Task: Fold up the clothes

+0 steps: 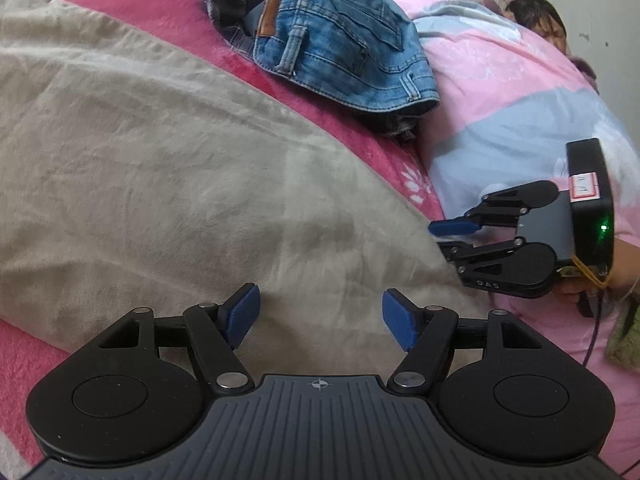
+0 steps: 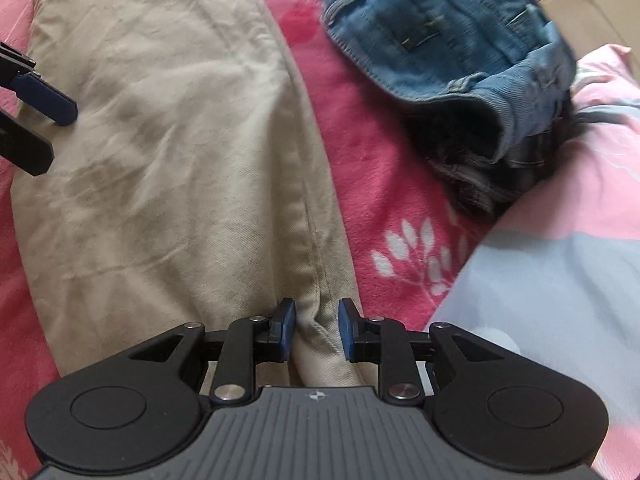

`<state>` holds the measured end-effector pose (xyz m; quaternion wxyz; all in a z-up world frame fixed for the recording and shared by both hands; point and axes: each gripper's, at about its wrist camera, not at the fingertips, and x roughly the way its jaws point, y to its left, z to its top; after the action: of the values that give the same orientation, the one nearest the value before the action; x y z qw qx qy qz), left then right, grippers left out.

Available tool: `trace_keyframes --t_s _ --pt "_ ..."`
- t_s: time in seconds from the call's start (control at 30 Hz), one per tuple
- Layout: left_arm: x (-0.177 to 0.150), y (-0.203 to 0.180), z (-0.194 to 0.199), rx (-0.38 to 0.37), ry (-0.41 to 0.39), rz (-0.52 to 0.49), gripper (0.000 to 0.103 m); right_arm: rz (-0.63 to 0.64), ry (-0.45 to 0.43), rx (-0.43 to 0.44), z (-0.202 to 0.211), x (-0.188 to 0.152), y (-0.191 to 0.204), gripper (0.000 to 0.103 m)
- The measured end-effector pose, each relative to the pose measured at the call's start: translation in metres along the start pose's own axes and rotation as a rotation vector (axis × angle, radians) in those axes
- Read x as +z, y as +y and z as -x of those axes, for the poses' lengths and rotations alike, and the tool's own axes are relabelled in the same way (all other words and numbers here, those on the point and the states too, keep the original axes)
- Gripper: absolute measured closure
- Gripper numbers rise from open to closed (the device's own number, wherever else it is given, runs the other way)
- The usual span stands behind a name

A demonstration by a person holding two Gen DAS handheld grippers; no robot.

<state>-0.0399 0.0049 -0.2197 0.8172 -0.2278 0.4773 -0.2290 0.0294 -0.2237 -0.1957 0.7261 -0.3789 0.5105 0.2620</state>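
From my left gripper point(image 1: 319, 318), jaws wide apart and empty, the wrinkled beige cotton trousers point(image 1: 168, 168) spread ahead of the pads on the pink fleece blanket point(image 1: 132, 4); I'd pinch a full hem; my right gripper point(image 2: 317, 329), jaws narrowly apart, straddles a seam ridge of the beige trousers point(image 2: 160, 140); I'd close squarely before lifting.

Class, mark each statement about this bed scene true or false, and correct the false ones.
1. The beige trousers lie spread on the pink blanket. True.
2. The jeans lie on top of the trousers. False: they sit apart, on the blanket.
3. The left tongs stand open, with nothing clamped. True.
4. The right tongs are wider open than the left. False: their gap is narrower, with a trouser fold between the pads.
5. The jeans are neatly folded. False: they are bunched in a heap.
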Motion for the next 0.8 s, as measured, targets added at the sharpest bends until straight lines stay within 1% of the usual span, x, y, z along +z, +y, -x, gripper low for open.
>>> trace_keyframes --t_s 0.1,0.13,0.17,0.2,0.27,0.3,0.4,0.5,0.6,0.63,0.67,0.7,0.73,0.8 --pt "0.002 0.0 0.0 -0.001 0.002 0.014 0.034 -0.034 0.031 0.024 -0.004 0.004 -0.004 0.079" --pt "0.002 0.0 0.0 0.0 0.001 0.017 0.034 -0.031 0.03 0.008 -0.002 0.003 -0.001 0.089" --pt "0.002 0.0 0.0 0.002 0.0 0.019 0.034 -0.018 0.025 -0.02 0.0 0.003 0.005 0.095" --pt "0.001 -0.001 0.0 0.003 -0.001 0.019 0.035 0.014 0.011 -0.071 0.003 0.002 0.015 0.1" --pt "0.001 -0.001 0.0 0.006 -0.004 0.021 0.034 0.073 -0.028 -0.2 0.01 -0.001 0.032 0.101" --pt "0.001 -0.001 0.0 0.007 -0.005 0.024 0.034 0.071 -0.04 -0.254 0.012 -0.003 0.035 0.101" --pt "0.001 -0.001 0.0 0.011 -0.005 0.029 0.034 -0.008 -0.043 -0.301 0.011 -0.007 0.03 0.101" --pt "0.001 -0.002 0.0 0.014 -0.005 0.025 0.034 -0.039 -0.034 -0.32 0.0 -0.006 0.033 0.101" --pt "0.001 -0.002 0.0 0.015 -0.003 0.016 0.034 -0.059 -0.022 -0.343 -0.01 -0.007 0.036 0.1" --pt "0.001 -0.002 -0.001 0.014 -0.003 0.016 0.034 -0.07 -0.027 -0.358 -0.01 -0.008 0.035 0.095" --pt "0.001 -0.001 -0.001 0.014 -0.002 0.016 0.034 -0.106 -0.037 -0.373 -0.005 -0.009 0.031 0.083" --pt "0.002 -0.001 -0.001 0.013 -0.003 0.016 0.034 -0.141 -0.048 -0.387 0.001 -0.01 0.027 0.078" --pt "0.002 -0.001 -0.001 0.011 -0.003 0.015 0.034 -0.177 -0.071 -0.401 0.009 -0.013 0.024 0.078" --pt "0.001 -0.001 -0.001 0.01 -0.005 0.014 0.034 -0.244 -0.167 -0.432 0.034 -0.022 0.022 0.077"
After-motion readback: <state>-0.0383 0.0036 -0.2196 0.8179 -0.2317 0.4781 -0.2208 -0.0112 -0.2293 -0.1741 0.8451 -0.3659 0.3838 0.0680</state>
